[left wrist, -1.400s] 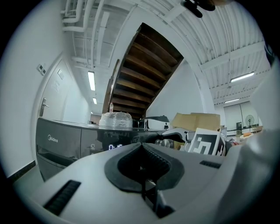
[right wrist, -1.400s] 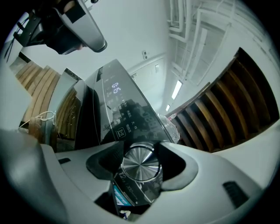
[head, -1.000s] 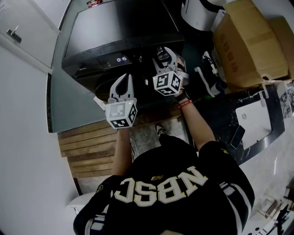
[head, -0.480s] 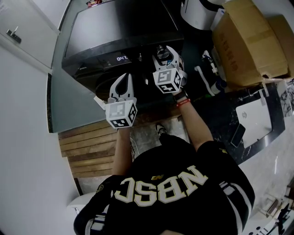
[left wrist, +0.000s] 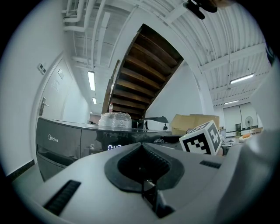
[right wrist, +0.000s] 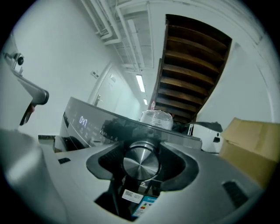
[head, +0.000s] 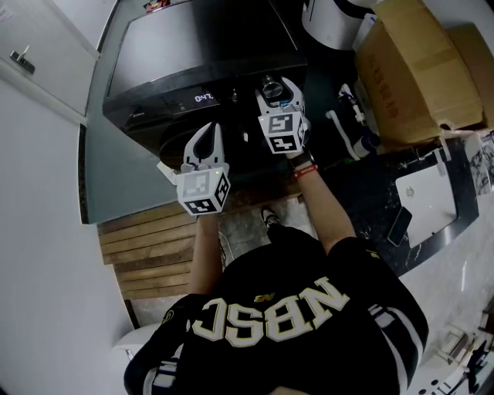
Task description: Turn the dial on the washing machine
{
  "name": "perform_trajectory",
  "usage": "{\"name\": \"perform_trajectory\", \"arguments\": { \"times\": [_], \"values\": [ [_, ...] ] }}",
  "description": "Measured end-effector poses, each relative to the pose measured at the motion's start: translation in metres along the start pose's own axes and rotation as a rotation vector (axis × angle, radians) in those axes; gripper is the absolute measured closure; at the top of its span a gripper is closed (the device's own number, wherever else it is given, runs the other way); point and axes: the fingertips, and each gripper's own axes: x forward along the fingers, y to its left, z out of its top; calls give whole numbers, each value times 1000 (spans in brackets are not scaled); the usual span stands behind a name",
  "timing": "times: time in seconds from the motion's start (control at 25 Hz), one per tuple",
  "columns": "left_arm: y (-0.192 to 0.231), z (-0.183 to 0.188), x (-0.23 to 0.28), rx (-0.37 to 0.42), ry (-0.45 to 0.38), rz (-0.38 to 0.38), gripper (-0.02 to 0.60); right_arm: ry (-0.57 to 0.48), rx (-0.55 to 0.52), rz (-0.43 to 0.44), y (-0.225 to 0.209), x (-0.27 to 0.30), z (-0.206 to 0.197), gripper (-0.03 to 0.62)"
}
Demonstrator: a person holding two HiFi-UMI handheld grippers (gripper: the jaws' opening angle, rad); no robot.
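Note:
A dark grey washing machine (head: 201,46) stands in front of me, and its lit display (head: 204,98) reads 047. My right gripper (head: 275,85) is shut on the silver dial (head: 269,86) at the right of the control panel. In the right gripper view the round brushed-metal dial (right wrist: 141,162) sits between the two dark pads (right wrist: 178,166), with the display (right wrist: 83,121) up left. My left gripper (head: 207,136) hangs in front of the machine's door, lower and to the left, shut on nothing. Its jaws (left wrist: 141,146) meet in the left gripper view.
Cardboard boxes (head: 421,69) stand to the right, with a white appliance (head: 332,23) behind them. A wooden slatted platform (head: 147,247) lies at lower left beside a white door (head: 31,69). A plastic-wrapped bundle (left wrist: 114,119) rests on the machine's top. A wooden staircase (right wrist: 192,70) rises overhead.
The right gripper has twisted on the dial, its marker cube turning and shifting slightly up. The display changed from 0:15 to 047. The left gripper has stayed put.

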Motion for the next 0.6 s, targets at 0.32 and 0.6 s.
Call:
{"name": "perform_trajectory", "arguments": {
  "times": [0.32,0.6],
  "values": [
    [3,2,-3,-4,-6,10,568,-24,290,-25,-12,1,-6,332],
    [-2,2,-3,-6,-10,7,568,-13,294,-19,-12,1,-7,332]
  ]
}}
